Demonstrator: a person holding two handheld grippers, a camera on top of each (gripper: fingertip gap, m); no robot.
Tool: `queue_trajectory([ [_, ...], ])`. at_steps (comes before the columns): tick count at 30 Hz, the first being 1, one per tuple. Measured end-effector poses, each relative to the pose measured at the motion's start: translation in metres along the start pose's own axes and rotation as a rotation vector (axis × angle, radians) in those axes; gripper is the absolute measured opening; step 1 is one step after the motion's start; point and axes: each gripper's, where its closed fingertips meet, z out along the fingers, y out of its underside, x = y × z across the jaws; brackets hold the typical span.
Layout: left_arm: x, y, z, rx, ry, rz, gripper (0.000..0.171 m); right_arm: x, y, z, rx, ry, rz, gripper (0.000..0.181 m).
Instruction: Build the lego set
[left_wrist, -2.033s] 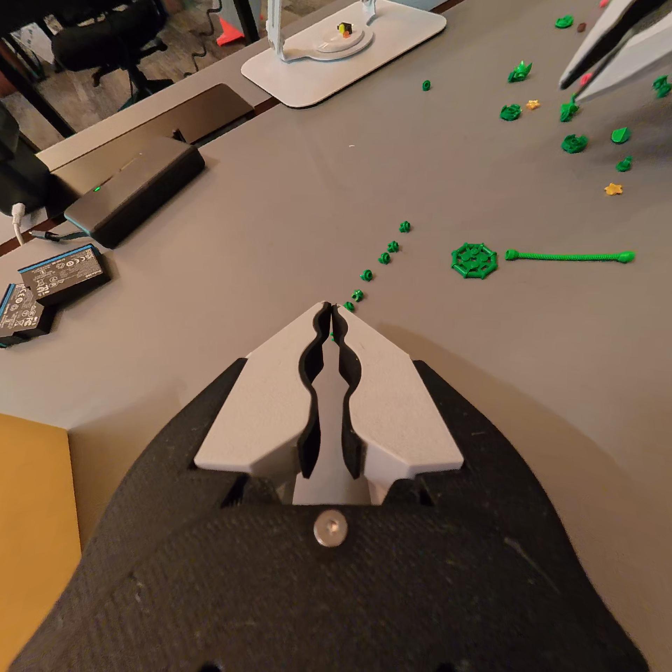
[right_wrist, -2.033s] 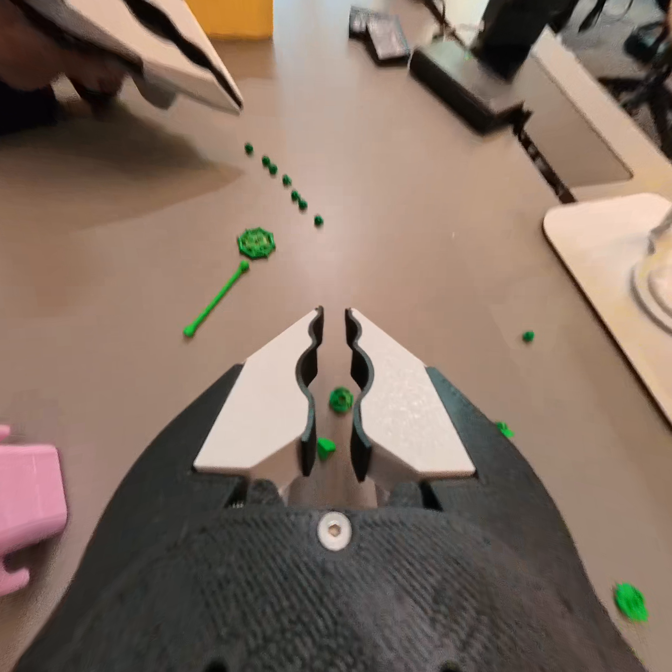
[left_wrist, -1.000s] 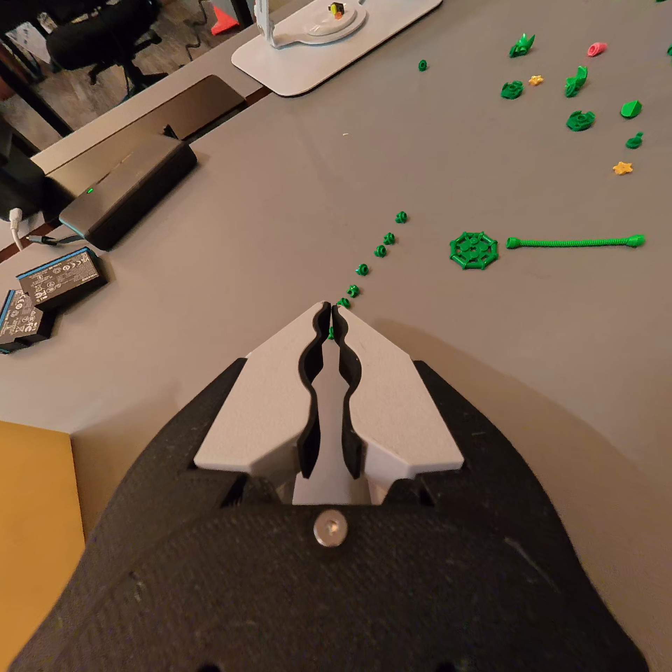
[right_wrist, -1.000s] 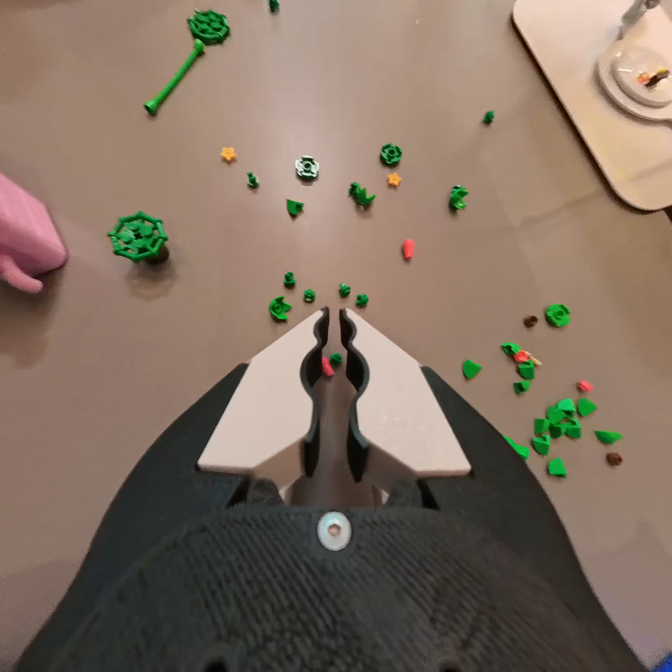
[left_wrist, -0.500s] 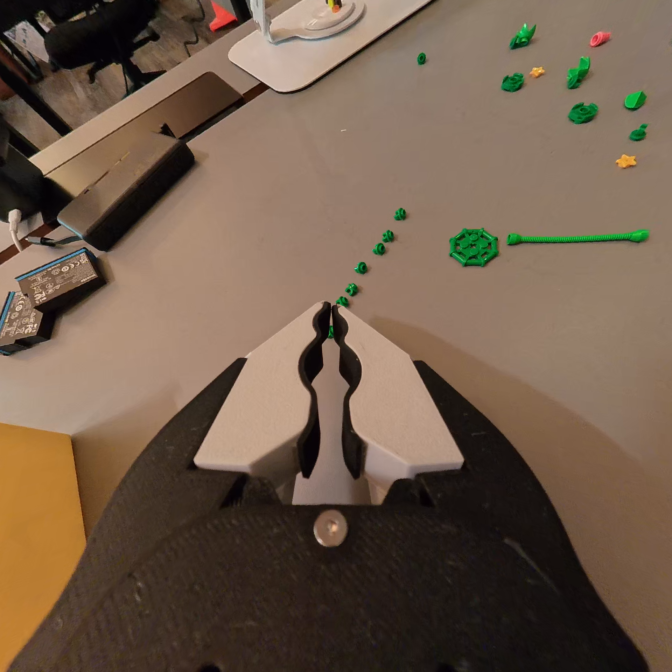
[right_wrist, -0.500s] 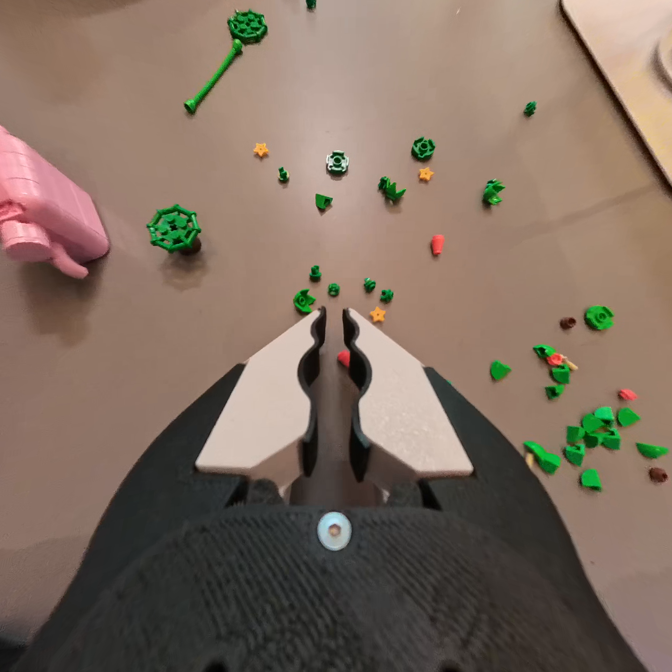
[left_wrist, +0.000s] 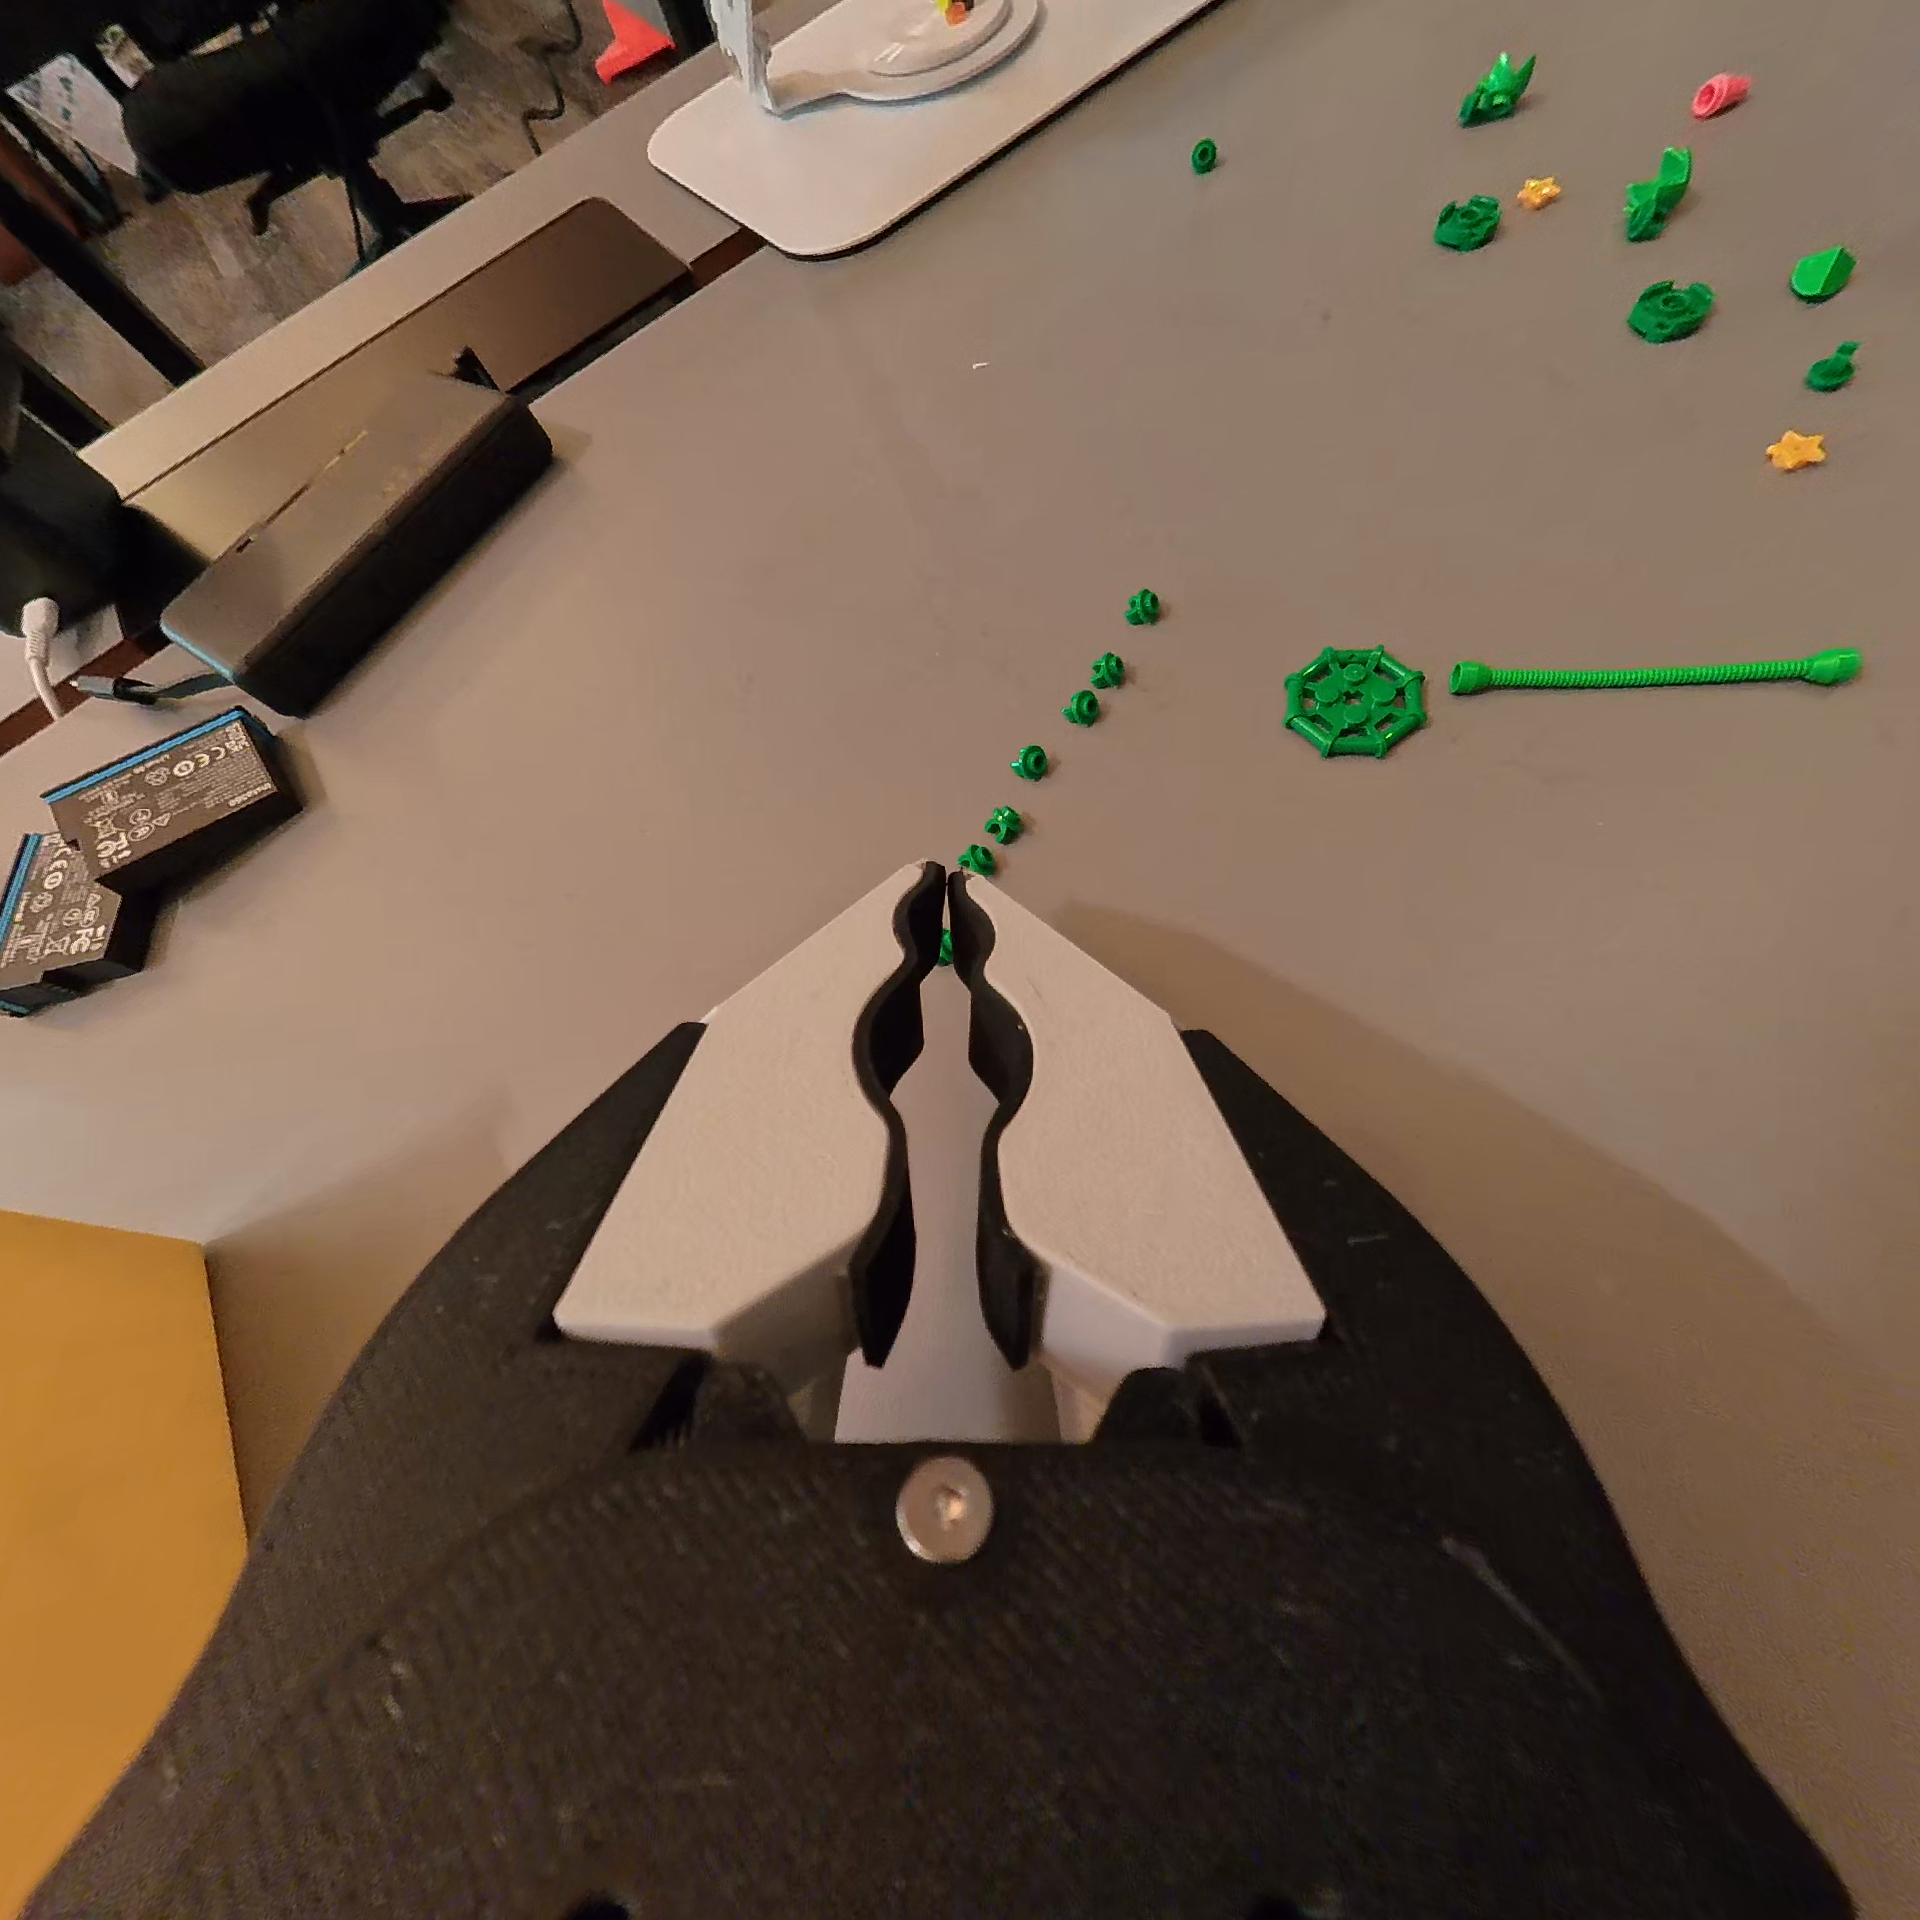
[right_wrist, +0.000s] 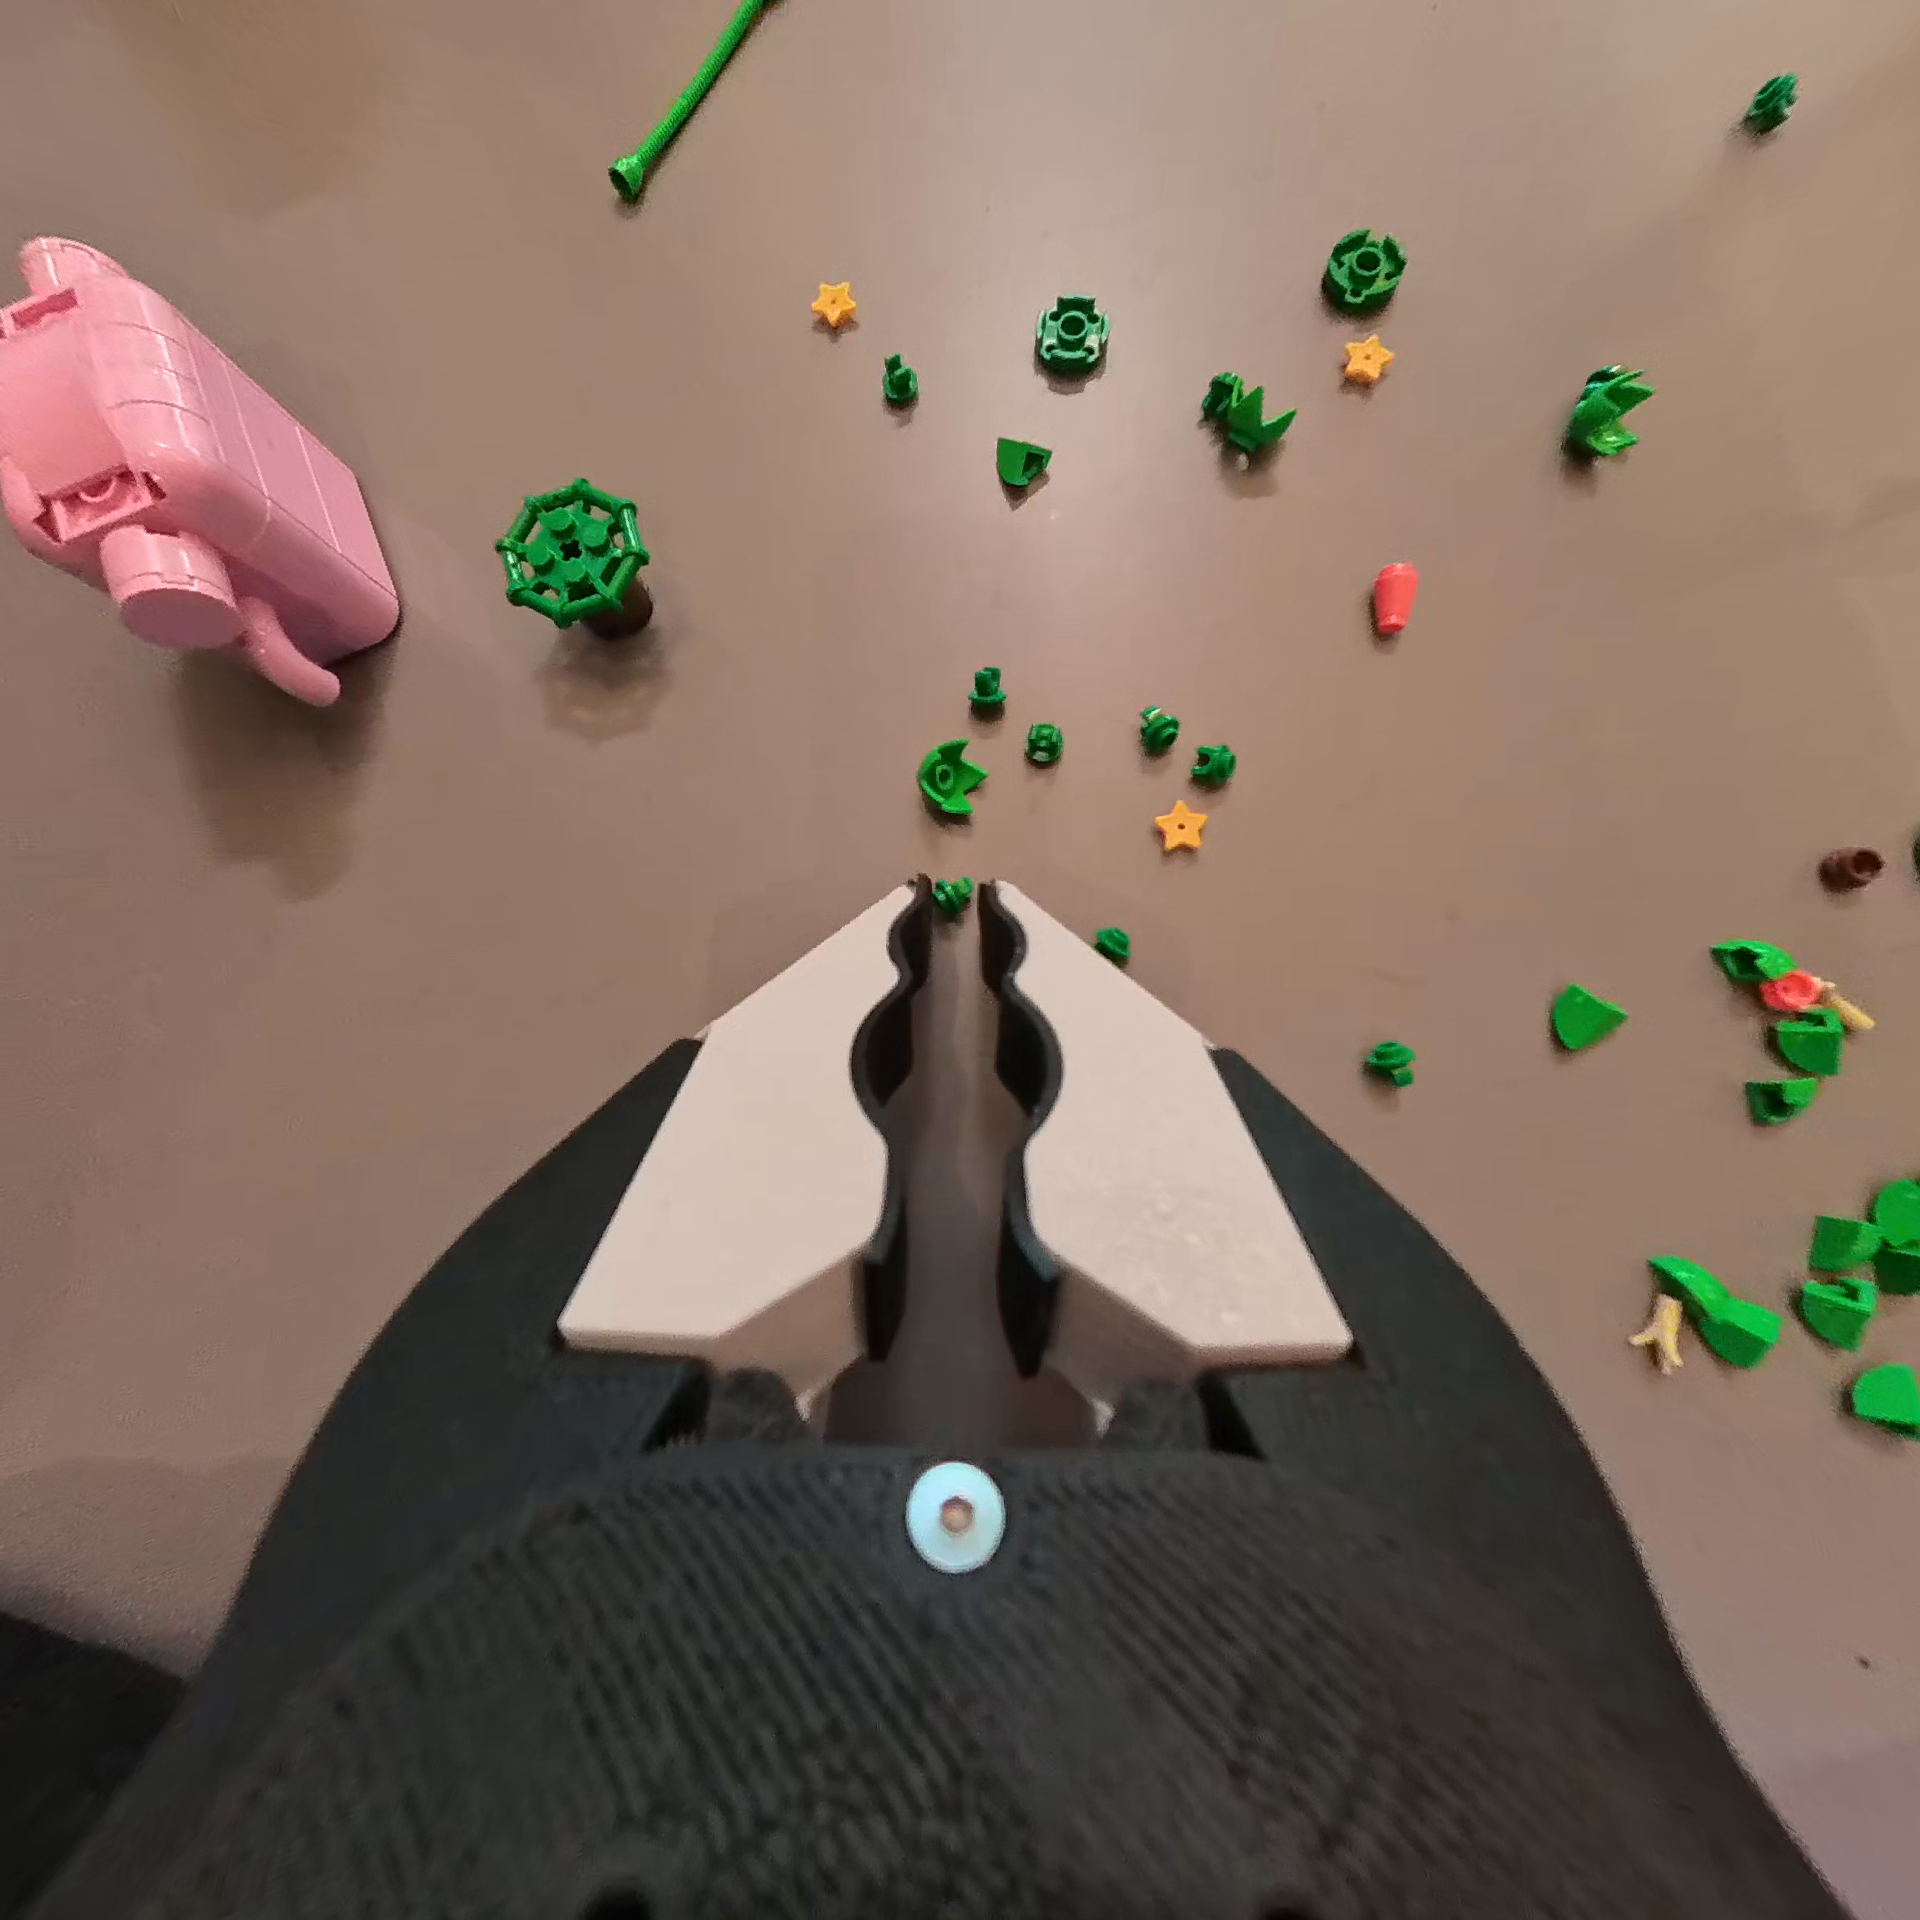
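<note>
Green lego studs (right_wrist: 1042, 744) lie scattered mid-table, one tiny stud (right_wrist: 952, 895) sitting between the right claw (right_wrist: 951, 890) tips, which stand slightly parted, not gripping it. The left claw (left_wrist: 948, 876) is closed to a sliver, holding nothing, at the near end of a stud row (left_wrist: 1081, 709).

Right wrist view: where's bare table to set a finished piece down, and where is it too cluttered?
Bare table lies on the near left, below the pink build and the web piece on its brown stub. Ahead of the right gripper small green studs and an orange star crowd the surface. The far right is thickest, with green leaf pieces.
</note>
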Motion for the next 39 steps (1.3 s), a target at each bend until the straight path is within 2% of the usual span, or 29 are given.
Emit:
queue_trajectory([
  [16,0.0,0.0,0.0,-0.001,0.0,0.001,0.0,-0.005,-0.004,0.006,-0.01,-0.003,-0.032,0.002],
  [21,0.0,0.0,0.0,0.0,0.0,-0.002,0.0,-0.005,-0.017,0.001,0.054,0.004,-0.038,0.001],
  [26,-0.001,0.0,0.0,-0.002,-0.003,-0.002,0.0,-0.011,-0.045,-0.001,0.139,-0.01,-0.083,0.001],
  [30,-0.001,0.0,0.001,-0.005,-0.005,0.001,0.0,-0.021,-0.086,0.006,0.186,-0.044,-0.187,0.001],
  [34,-0.001,0.0,0.0,0.0,-0.004,-0.002,0.0,-0.029,-0.132,0.024,0.21,-0.091,-0.317,0.001],
  [39,-0.001,-0.001,-0.001,0.011,0.001,-0.009,0.0,-0.021,-0.17,0.062,0.118,-0.151,-0.436,0.001],
])
